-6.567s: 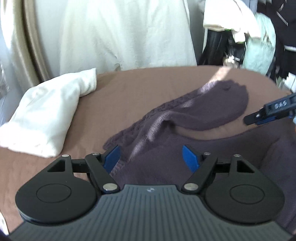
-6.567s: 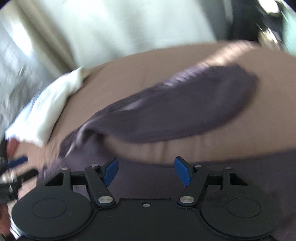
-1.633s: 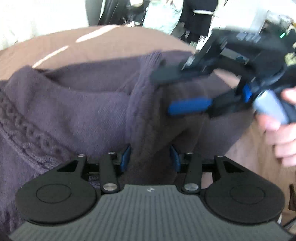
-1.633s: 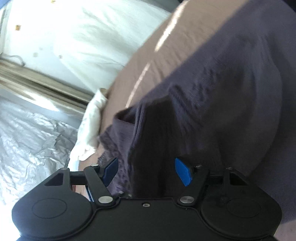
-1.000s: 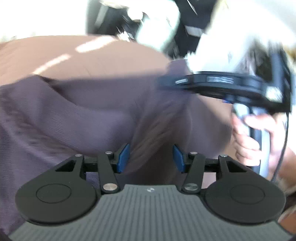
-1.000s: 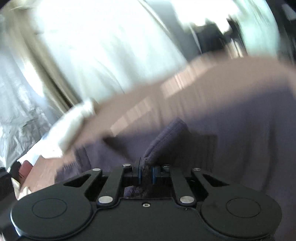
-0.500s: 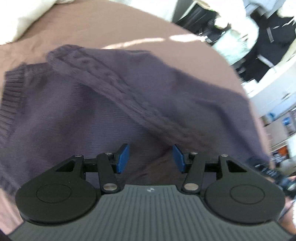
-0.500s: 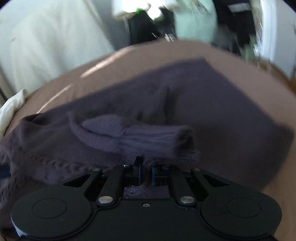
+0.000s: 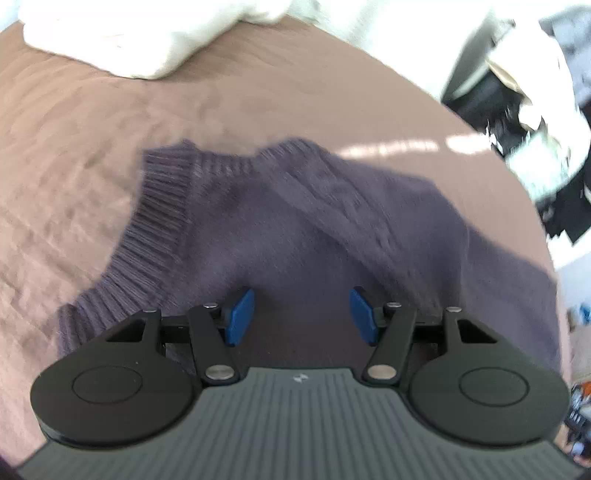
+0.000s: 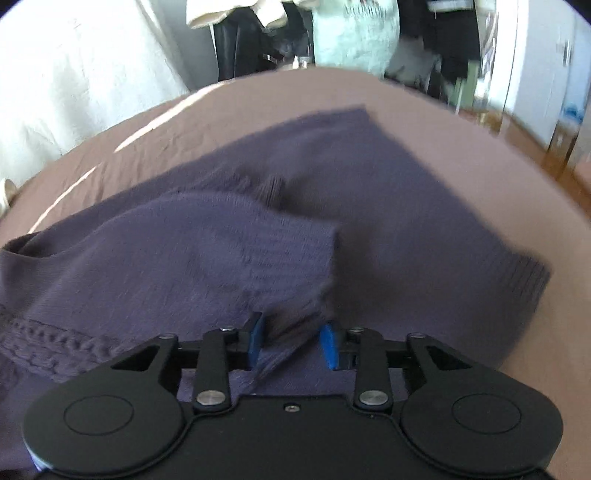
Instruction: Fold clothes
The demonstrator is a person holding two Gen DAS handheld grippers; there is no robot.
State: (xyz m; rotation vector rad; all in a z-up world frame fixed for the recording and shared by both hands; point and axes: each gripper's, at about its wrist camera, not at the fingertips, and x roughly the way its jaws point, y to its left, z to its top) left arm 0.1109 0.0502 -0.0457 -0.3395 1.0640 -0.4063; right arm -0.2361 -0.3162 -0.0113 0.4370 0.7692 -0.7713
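A dark purple knitted sweater (image 9: 295,221) lies spread on the brown bedspread (image 9: 74,129), its ribbed hem (image 9: 162,206) towards the left. My left gripper (image 9: 303,315) hovers low over the body of the sweater. Its jaws are opening, and the blue pads stand well apart with nothing pinched between them. In the right wrist view a sleeve (image 10: 221,251) lies folded across the sweater (image 10: 388,177). My right gripper (image 10: 291,343) is at the sleeve's cuff end with its jaws opening. A loose fold of the knit still lies between the pads.
A white pillow (image 9: 129,37) rests at the far end of the bed. A cream sheet (image 10: 74,74) hangs behind, and dark and pale clothes (image 10: 351,33) hang beyond the bed's edge. A wooden floor (image 10: 554,147) shows at the right.
My right gripper, shut on the sleeve cuff half a second ago, has parted its jaws with the sleeve laid down. My left gripper has swung towards the hem and widened a little.
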